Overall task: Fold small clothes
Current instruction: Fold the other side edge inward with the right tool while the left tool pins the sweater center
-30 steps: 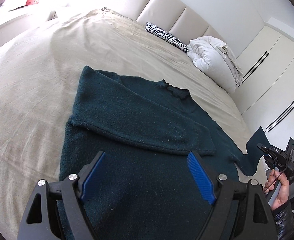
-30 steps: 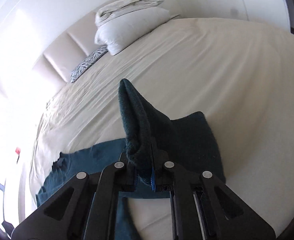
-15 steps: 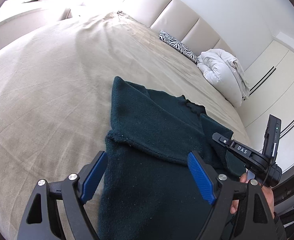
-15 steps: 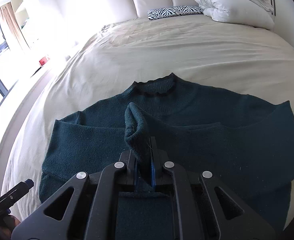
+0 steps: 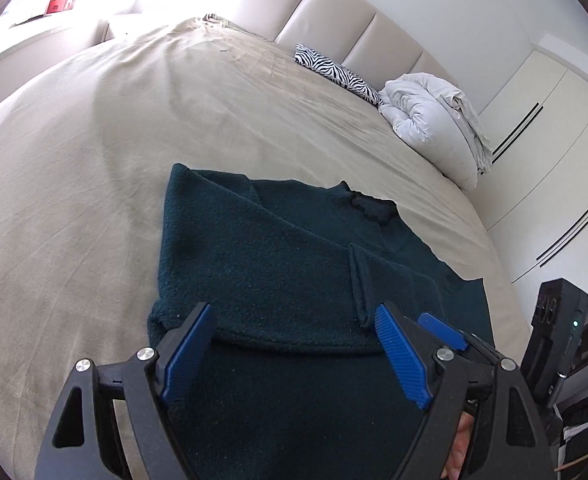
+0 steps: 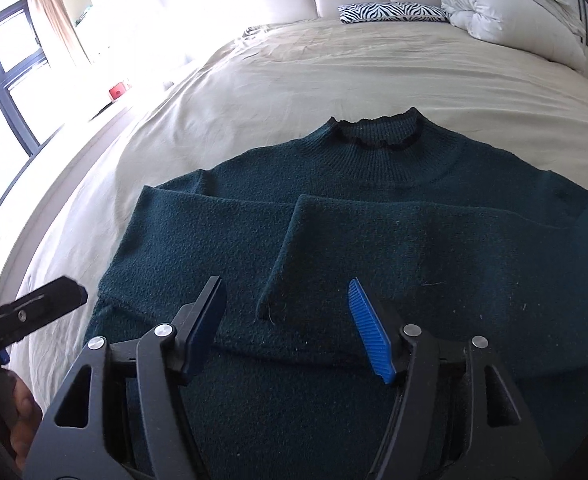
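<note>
I'm letting go of the right sleeve (image 6: 394,236) now: my right gripper (image 6: 289,320) has its jaws opening, nothing pinched between the blue pads, and the cuff end lies flat on the chest of the dark teal sweater (image 6: 374,168) just ahead of the fingertips. To do this release well I'd judge it best to let the jaws clear the knit fully before I back away, so the fuzzy fabric doesn't snag on a ribbed pad and drag the fold open. Pull back along the line of the fingers, not sideways across the sleeve.

My left gripper (image 5: 294,344) is spread wide and holds nothing. It hovers over the sweater's lower body, with the folded left sleeve (image 5: 253,248) crossing the chest just beyond its tips.

The sweater lies front up near the foot edge of the bed (image 5: 93,120), collar (image 6: 374,136) pointing toward the headboard, both sleeves laid across the torso and overlapping in the middle. From the right wrist view the cuff sits between the two pads' lines but below them, apart from both. The zebra-print pillow (image 5: 334,72) and the white duvet (image 5: 434,116) are well away at the head end.

Next, as I read it, comes the hem: each claw to a bottom corner
</note>
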